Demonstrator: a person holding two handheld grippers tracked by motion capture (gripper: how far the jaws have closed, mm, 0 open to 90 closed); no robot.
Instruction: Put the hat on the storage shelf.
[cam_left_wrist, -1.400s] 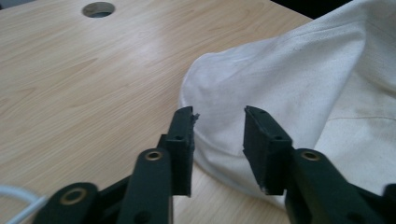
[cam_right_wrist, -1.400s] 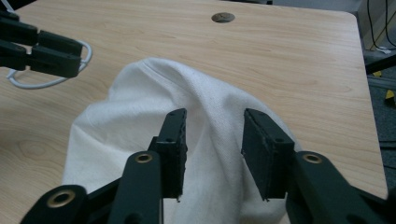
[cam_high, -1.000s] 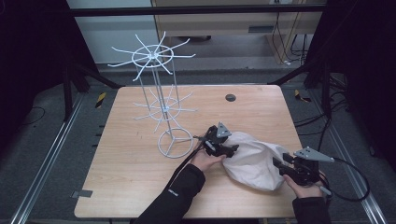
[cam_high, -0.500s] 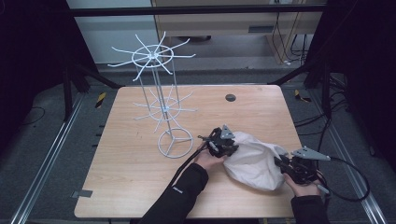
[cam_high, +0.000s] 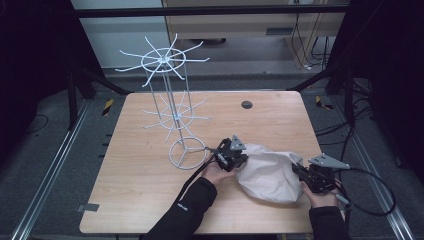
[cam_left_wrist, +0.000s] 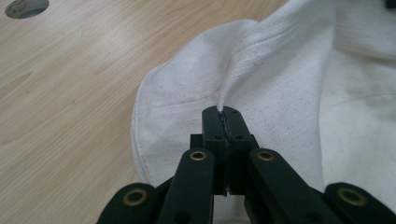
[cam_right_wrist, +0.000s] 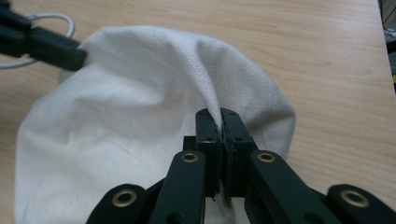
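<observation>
You have the white fabric hat (cam_high: 270, 172) pinched at both ends, and it sits low and right of centre in the high view, on the wooden table (cam_high: 150, 200) just right of the wire rack's ring base (cam_high: 186, 152).

Your left gripper (cam_high: 231, 155) is clamped on the hat's left edge: in the left gripper view the jaws stand pressed together with a ridge of cloth (cam_left_wrist: 233, 79) rising from between them, and the stitched brim (cam_left_wrist: 140, 135) curves away to the lower left of that frame. Your right gripper (cam_high: 312, 175) is likewise closed on the hat's right edge; in the right gripper view a fold of fabric (cam_right_wrist: 208, 88) runs straight down into the shut jaws, and your other gripper's black tip (cam_right_wrist: 44, 44) shows at the upper left, holding the far side.

Compared with a second ago, your right hand has drawn inward toward the left one, so the hat now bunches into a rounder mound between the grippers instead of lying spread. The left gripper has hardly shifted beside the ring base. I read this as both grips being secured and the slack gathered before a lift; the hat looks not yet clear of the table.

If the aim is the white wire display rack (cam_high: 165, 62) in the upper left, the raise and carry are still ahead, and the soft cloth may sag between your two pinch points.
</observation>
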